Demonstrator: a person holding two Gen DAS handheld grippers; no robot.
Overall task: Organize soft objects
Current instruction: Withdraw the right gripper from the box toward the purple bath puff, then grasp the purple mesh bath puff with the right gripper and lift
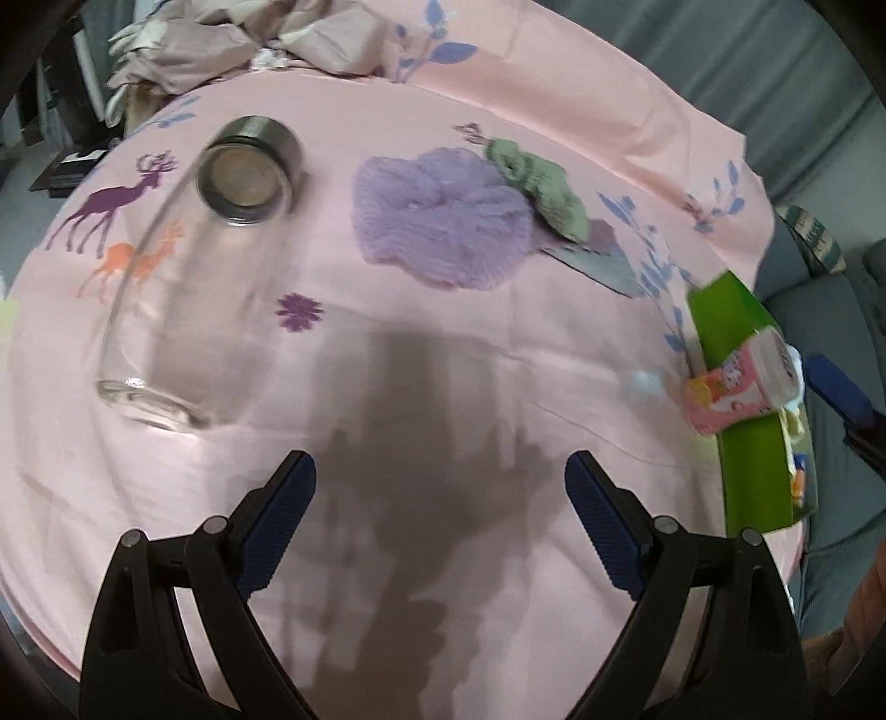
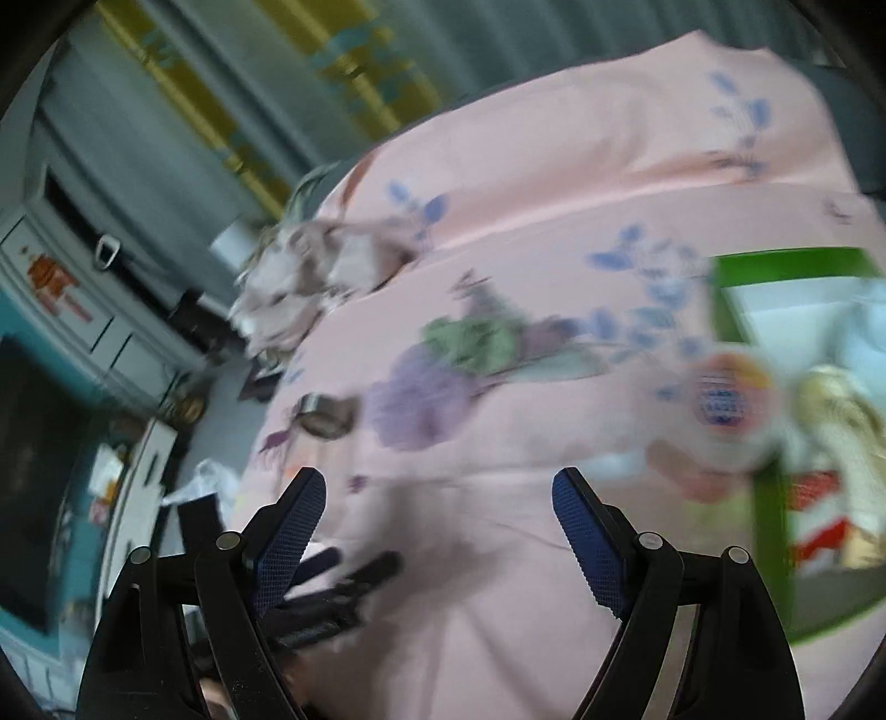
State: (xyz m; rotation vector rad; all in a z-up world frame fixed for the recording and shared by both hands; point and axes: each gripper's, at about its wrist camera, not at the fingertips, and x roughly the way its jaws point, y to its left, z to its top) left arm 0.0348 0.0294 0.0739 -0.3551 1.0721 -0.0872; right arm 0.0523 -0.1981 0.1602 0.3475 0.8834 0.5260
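L gripper (image 1: 440,476) and R gripper (image 2: 437,493): jaws wide, nothing btwn. Purple cloth (image 1: 443,216) far-centre on pink sheet (image 1: 498,387), green cloth (image 1: 540,185) touching its right edge. Glass bottle (image 1: 205,266) lies left.

Desk (image 1: 443,343) w/ pink cloth (image 1: 554,94) over it, printed w/ deer, blue leaves, purple flower. Cloth mostly flat, a few creases; a ridge-like fold runs across the far part.

Lying on it:
- clear glass bottle (image 1: 183,288), on its side, left area, steel cap end pointing far.
- lilac knit cloth (image 1: 443,221), bunched, mid-far.
- green towel (image 1: 537,183), rolled/crumpled, touching lilac's right edge, partly overlapping it.
- green box (image 1: 747,459), right edge of desk, open; pink packet (image 1: 742,387) leans over its rim.
- crumpled beige fabric (image 1: 221,50), far-left corner.

Right view too blurred for detail.
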